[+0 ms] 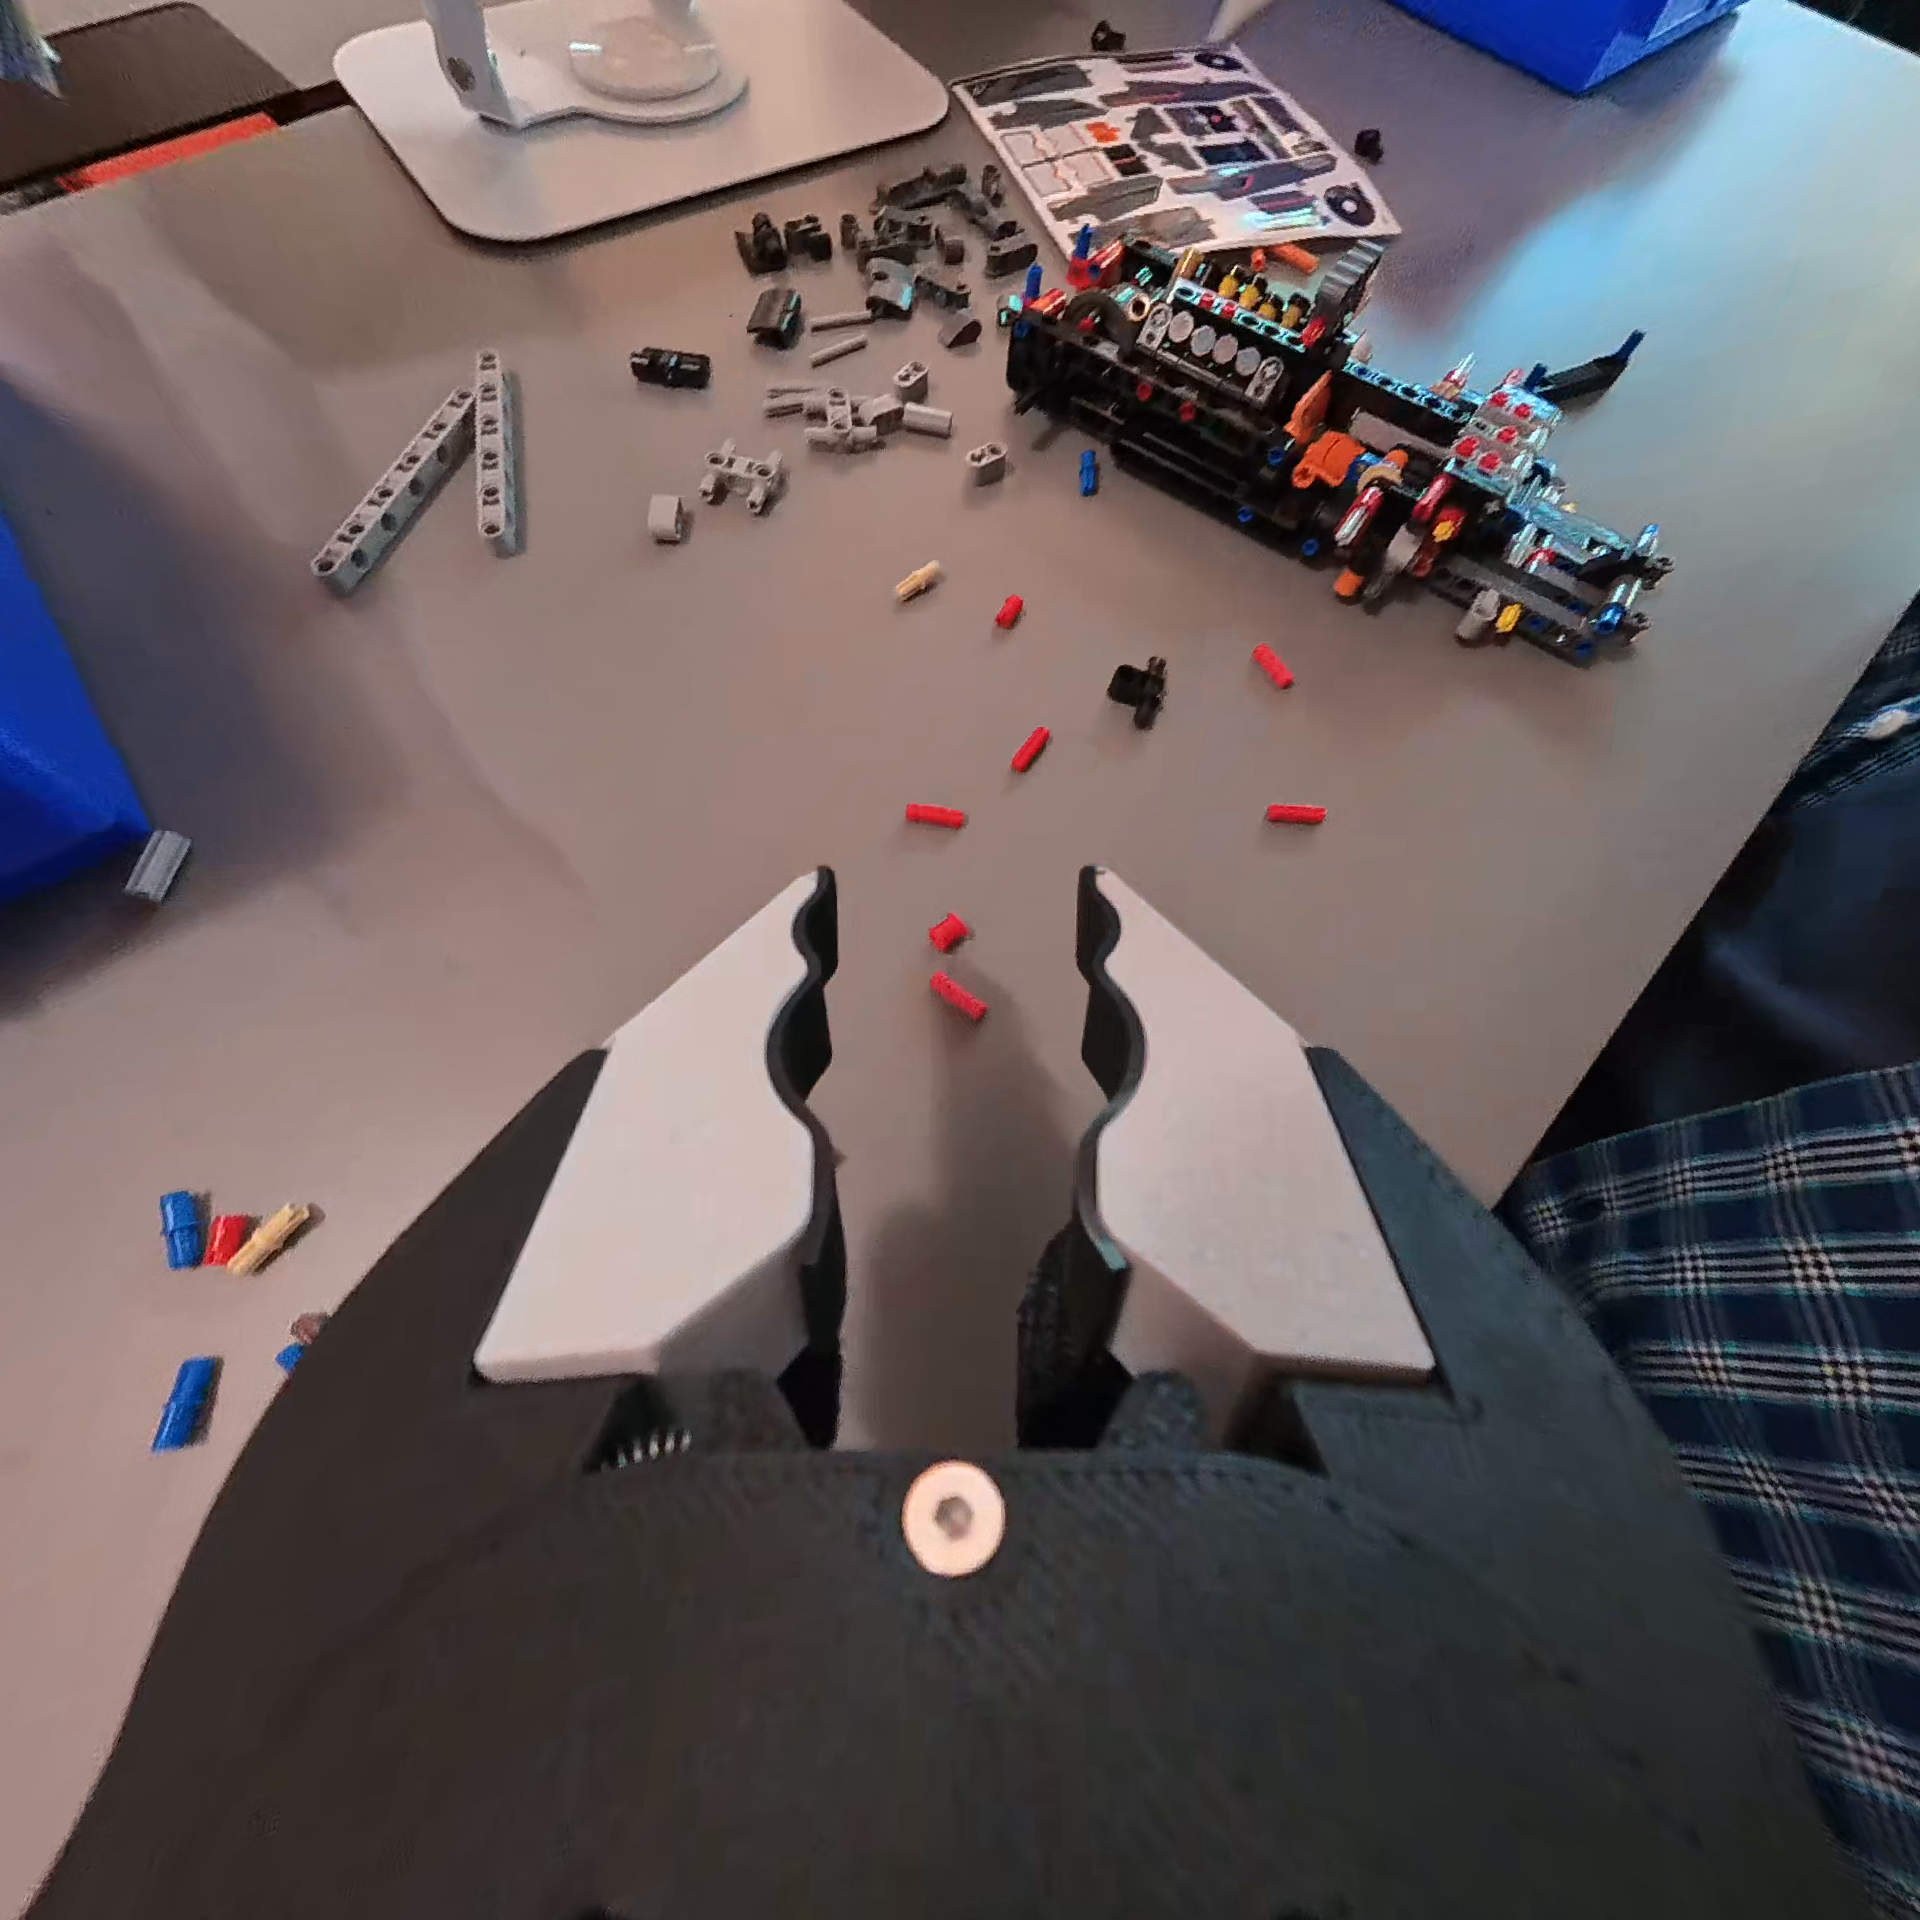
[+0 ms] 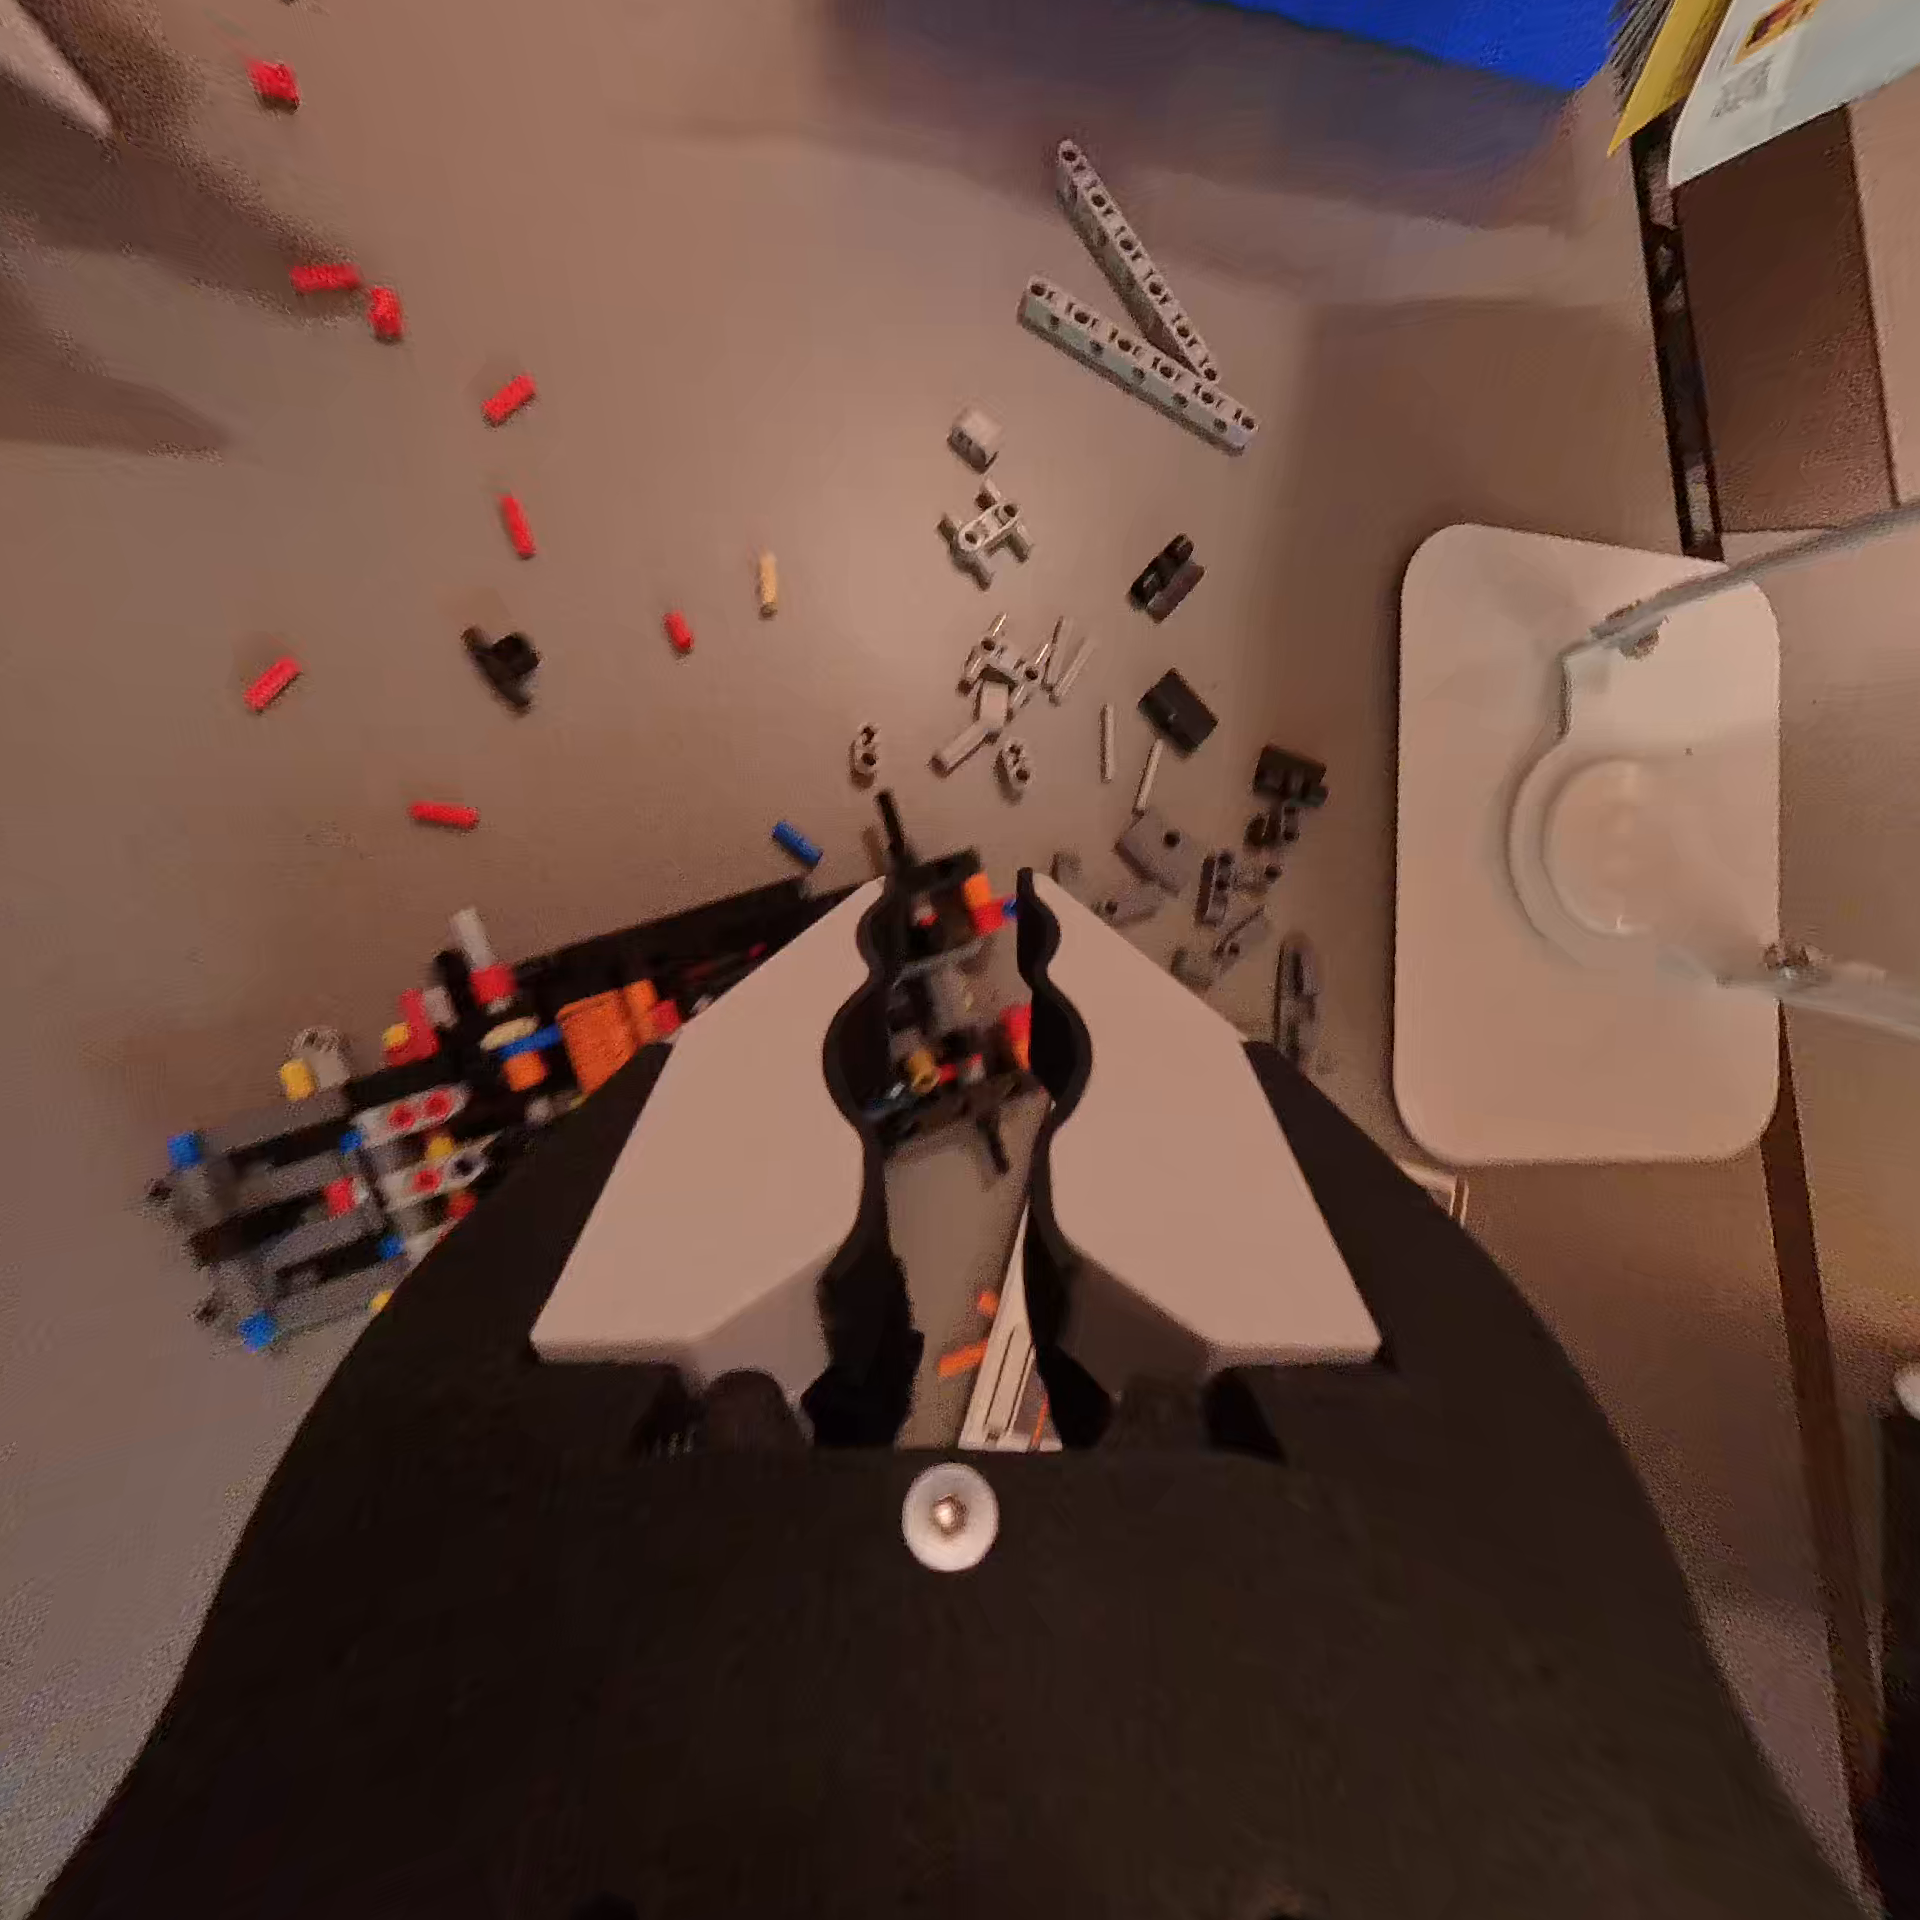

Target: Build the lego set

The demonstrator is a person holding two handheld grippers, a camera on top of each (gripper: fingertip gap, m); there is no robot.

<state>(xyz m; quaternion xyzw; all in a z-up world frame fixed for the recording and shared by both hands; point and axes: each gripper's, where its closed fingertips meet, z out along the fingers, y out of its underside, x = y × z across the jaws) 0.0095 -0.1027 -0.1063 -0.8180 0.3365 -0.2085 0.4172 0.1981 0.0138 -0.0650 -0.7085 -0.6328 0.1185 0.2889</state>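
Note:
The partly built Lego model [image 1: 1330,436], black with orange, red and blue parts, lies on the grey table [image 1: 623,727] at the right. My left gripper [image 1: 956,878] is open and empty, low over the table. Two red pins [image 1: 948,932] lie on the table between its fingers. More red pins [image 1: 935,816] are scattered ahead. My right gripper [image 2: 954,888] looks down over one end of the model [image 2: 416,1122]. Its jaws stand a narrow way apart, and the model's parts show through the gap. A black axle [image 2: 890,826] sticks out past the fingertips.
Loose grey and black pieces [image 1: 883,270] and two long grey beams [image 1: 436,468] lie at the back. A sticker sheet [image 1: 1174,145] and a white stand base [image 1: 644,114] sit behind them. Blue bins [image 1: 52,748] flank the table. Blue, red and tan pins [image 1: 229,1236] lie near left. A person's plaid clothing [image 1: 1766,1351] is at right. The left gripper's tips are roughly 25 centimeters from the right gripper's.

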